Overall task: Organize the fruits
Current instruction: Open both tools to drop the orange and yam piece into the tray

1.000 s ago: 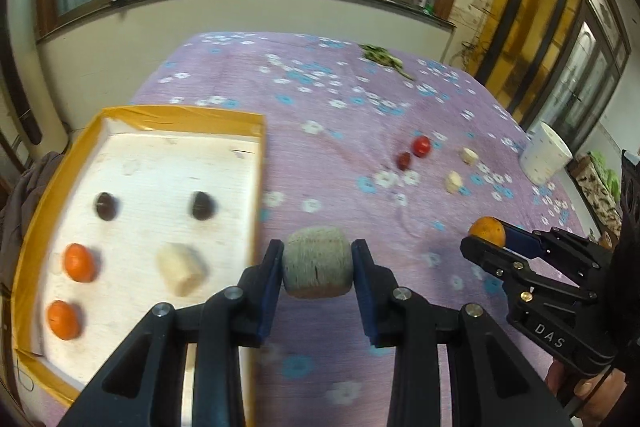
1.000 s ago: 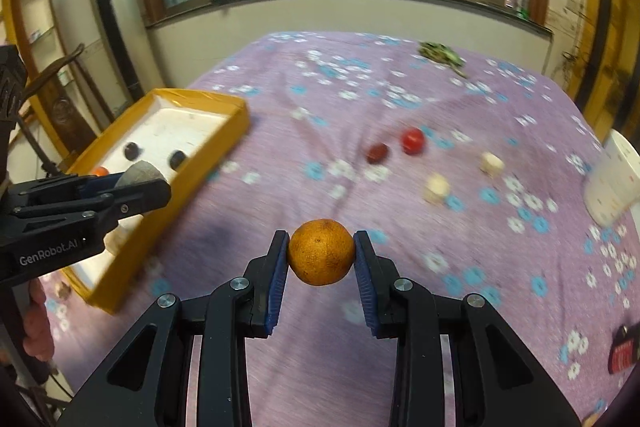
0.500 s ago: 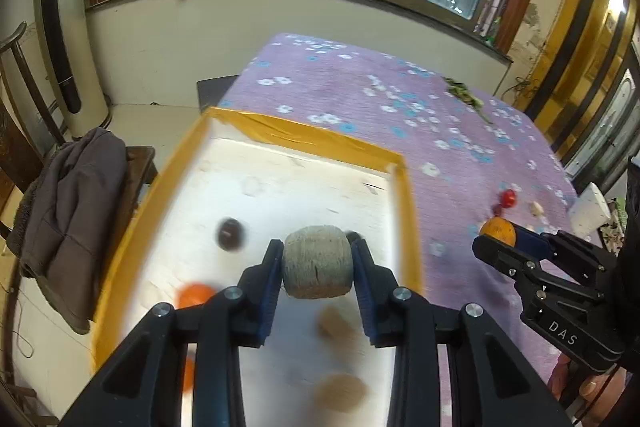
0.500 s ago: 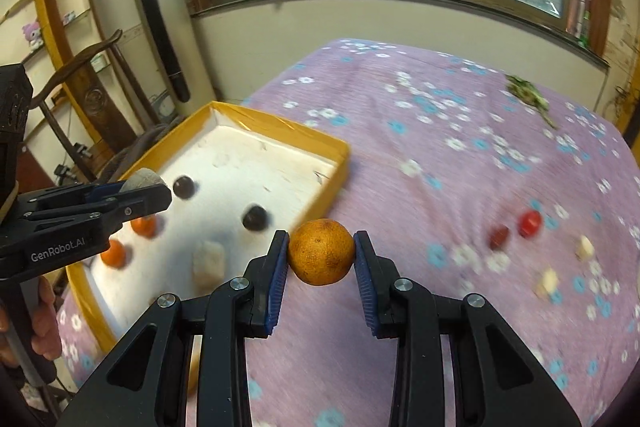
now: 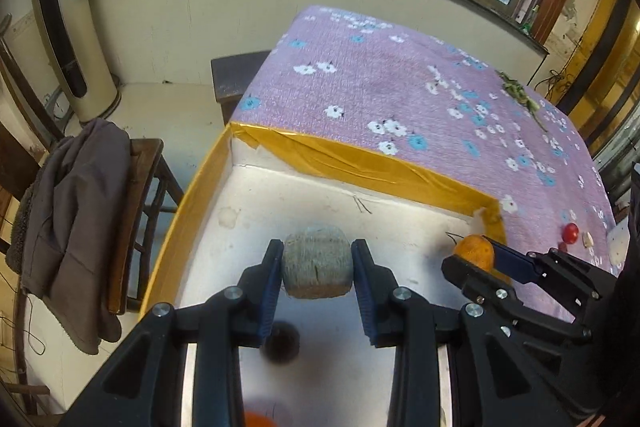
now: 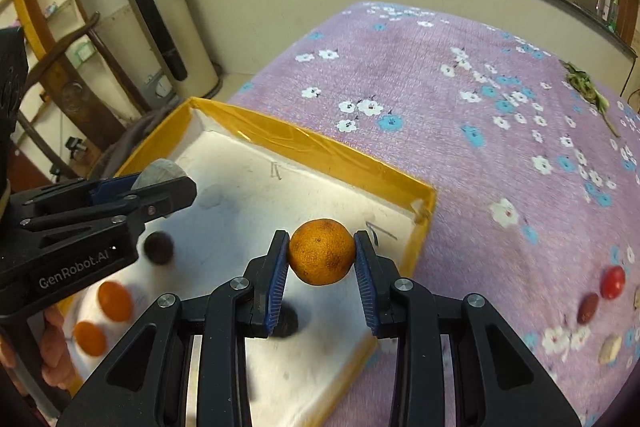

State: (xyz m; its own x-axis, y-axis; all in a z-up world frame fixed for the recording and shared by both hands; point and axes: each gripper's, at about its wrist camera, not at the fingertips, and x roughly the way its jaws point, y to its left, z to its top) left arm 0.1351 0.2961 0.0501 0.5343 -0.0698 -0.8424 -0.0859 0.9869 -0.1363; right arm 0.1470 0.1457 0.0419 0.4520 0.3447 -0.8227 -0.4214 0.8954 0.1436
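**Holding two fruits above the yellow-rimmed tray**

Gripping a grey-brown kiwi (image 5: 317, 261) between the pads of the left gripper (image 5: 317, 263), poised over the white floor of the tray (image 5: 360, 163). Clamping an orange (image 6: 322, 251) in the right gripper (image 6: 322, 253), fingers pressed on both sides, over the tray's right half near the far right corner. Already lying in the tray: a dark round fruit (image 6: 159, 247), two small oranges (image 6: 115, 300), blurred. Left out on the purple flowered cloth (image 6: 460, 107), well apart from the tray: a red tomato (image 6: 613, 282), a dark red date (image 6: 587, 308), a pale piece (image 6: 609, 348).
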